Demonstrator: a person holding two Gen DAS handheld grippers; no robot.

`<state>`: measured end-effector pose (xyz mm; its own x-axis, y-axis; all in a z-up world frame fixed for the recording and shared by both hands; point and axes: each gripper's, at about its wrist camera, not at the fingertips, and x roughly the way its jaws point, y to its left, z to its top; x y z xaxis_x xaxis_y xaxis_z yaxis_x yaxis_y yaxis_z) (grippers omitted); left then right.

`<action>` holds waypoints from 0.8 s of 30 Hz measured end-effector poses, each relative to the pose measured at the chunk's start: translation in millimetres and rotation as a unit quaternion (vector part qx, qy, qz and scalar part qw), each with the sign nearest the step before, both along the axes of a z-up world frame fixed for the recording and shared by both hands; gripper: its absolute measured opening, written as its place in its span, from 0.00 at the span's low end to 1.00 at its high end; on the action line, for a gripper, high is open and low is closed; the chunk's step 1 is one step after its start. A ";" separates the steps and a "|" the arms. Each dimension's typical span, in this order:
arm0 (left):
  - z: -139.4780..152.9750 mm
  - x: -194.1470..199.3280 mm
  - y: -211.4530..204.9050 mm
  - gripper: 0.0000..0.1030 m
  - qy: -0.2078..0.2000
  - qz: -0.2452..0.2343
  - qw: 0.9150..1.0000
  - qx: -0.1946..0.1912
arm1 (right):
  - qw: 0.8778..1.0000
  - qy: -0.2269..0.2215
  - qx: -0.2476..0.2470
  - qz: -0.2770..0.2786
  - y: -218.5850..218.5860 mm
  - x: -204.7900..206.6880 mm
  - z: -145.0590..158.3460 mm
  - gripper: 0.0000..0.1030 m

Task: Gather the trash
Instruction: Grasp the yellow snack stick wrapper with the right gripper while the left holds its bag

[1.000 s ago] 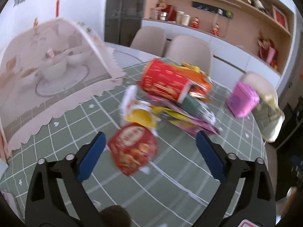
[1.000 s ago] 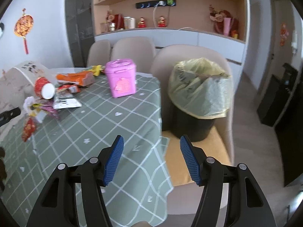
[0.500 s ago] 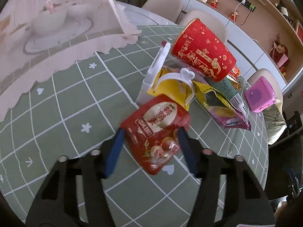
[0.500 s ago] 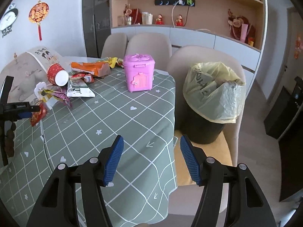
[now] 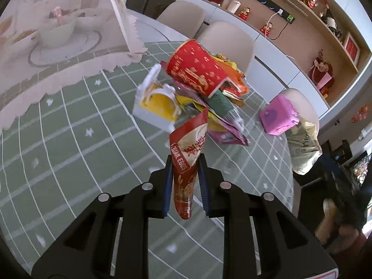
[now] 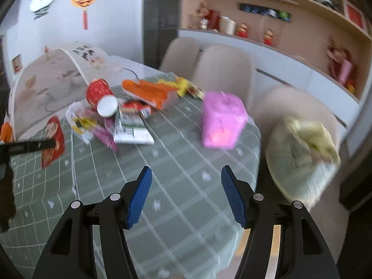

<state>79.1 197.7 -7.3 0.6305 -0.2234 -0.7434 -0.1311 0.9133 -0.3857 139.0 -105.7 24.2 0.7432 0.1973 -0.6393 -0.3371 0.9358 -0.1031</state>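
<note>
Round surface [image 5: 69, 153] under green grid cloth, beige chairs and shelves beyond. Far right, yellow-lined bin [image 6: 302, 153]. Mid-surface, wrapper pile with red cup [image 5: 197, 69]. Nearer, red quail-egg pouch [image 5: 188, 153], crumpled, lifted, pinched by just-closed left hand-held gripper [image 5: 184, 174]. Right hand-held gripper [image 6: 186, 195] spread, empty.

Both views are bright with soft, even daylight, and shadows on the tablecloth [image 5: 69, 139] are faint; the fisheye bends its grid lines into curves and leaves black corners round each frame. The left wrist view is mostly sharp, though the cup [image 5: 195, 69] at upper centre smears a little; the right wrist view is motion-blurred throughout, worst on the pink box [image 6: 222, 121] and bin bag [image 6: 300, 153] at right; its lower right corner is dim.
</note>
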 end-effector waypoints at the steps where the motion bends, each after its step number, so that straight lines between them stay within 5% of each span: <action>1: 0.0 -3.5 -5.3 0.19 0.003 0.004 1.000 -0.002 | 1.000 -0.007 0.001 0.004 -0.1 8.2 2.5 0.57; 8: 0.3 -8.4 -54.3 0.20 0.020 0.082 0.996 0.008 | 0.993 -0.043 0.033 0.101 -17.7 94.2 42.2 0.57; 11: 0.9 -3.3 -73.8 0.20 0.020 0.116 0.993 -0.011 | 0.983 -0.042 0.040 0.175 -23.3 147.1 57.0 0.57; 15: 7.4 12.3 -107.7 0.20 0.008 0.159 0.987 0.017 | 0.968 -0.064 0.011 0.243 -26.6 220.1 52.8 0.56; 18: 9.5 21.5 -120.1 0.20 0.011 0.189 0.982 0.008 | 0.959 -0.031 -0.011 0.282 -17.2 285.0 35.8 0.38; 24: 14.7 51.2 -135.2 0.20 0.019 0.214 0.976 0.030 | 0.947 0.079 -0.018 0.310 32.3 381.0 -28.8 0.38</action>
<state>130.3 62.5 7.4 0.6281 0.0995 -0.7718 -0.5196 0.7919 -0.3208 520.0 -73.4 -4.6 0.3863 0.5407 -0.7473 -0.8350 0.5492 -0.0343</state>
